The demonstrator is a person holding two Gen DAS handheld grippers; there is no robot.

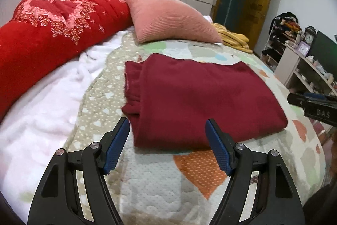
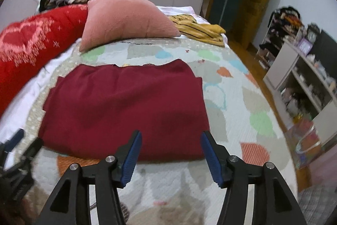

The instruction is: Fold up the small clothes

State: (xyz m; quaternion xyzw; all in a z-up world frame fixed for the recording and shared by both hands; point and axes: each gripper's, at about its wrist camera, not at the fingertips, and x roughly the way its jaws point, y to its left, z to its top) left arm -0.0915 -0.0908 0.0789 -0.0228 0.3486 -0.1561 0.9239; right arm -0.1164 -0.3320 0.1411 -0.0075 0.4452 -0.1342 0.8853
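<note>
Left gripper [image 1: 167, 135]: I am spreading my fingers wide, holding nothing.
Right gripper [image 2: 170, 147]: spreading wide too, holding nothing.
Cloth [image 2: 126, 107]: lying folded on the bed [image 2: 231, 102].

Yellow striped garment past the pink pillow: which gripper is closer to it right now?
Right, judging by the views. The right gripper sits at the maroon garment's near right corner, the side where the yellow striped garment lies. The left gripper is at its near left corner.
</note>
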